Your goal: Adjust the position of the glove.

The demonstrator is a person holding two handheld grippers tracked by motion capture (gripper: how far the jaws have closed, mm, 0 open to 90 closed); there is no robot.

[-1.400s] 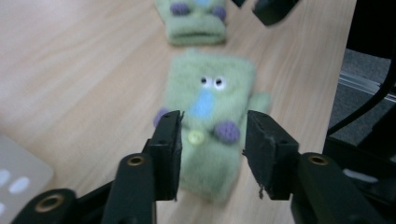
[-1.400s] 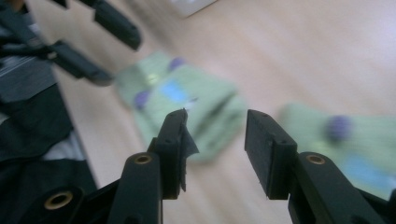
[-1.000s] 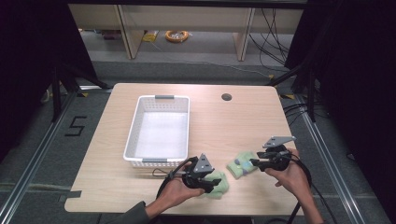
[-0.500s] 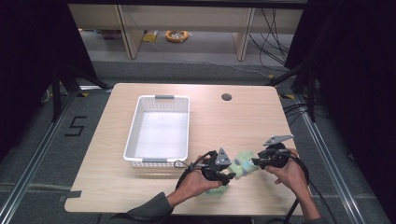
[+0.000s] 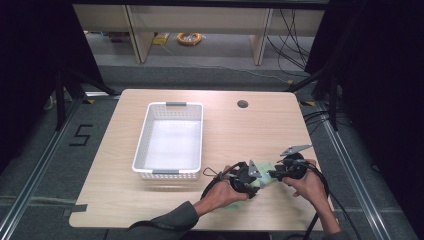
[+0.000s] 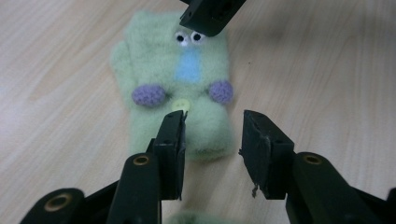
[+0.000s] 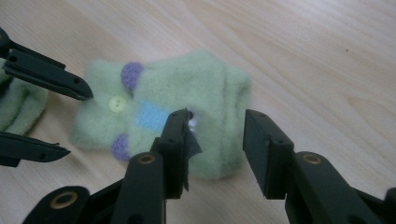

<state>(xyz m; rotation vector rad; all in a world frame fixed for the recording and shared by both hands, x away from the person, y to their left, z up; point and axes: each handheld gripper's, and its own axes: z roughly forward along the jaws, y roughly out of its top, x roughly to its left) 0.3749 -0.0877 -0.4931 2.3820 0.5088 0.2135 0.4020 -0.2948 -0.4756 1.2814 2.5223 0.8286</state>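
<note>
A green mitten (image 6: 180, 88) with 2 eyes lies flat near the table's (image 5: 110, 200) front edge, right of the white basket (image 5: 170, 137). The left gripper (image 6: 212, 135) and right gripper (image 7: 215, 140) face each other over opposite ends, jaws apart, gripping nothing.

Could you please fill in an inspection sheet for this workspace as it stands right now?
Surface: wooden table, round hole near far edge.
Job's things: green mitten with eyes, blue patch, purple dots, lying flat; white basket, empty.
Clutter: second green piece beside the mitten.
Grippers: left hand-held gripper open at mitten's cuff; right hand-held gripper open at its other end.
Cables: black cable trailing off the near edge.
Surroundings: shelving beyond, floor mark "5".
</note>
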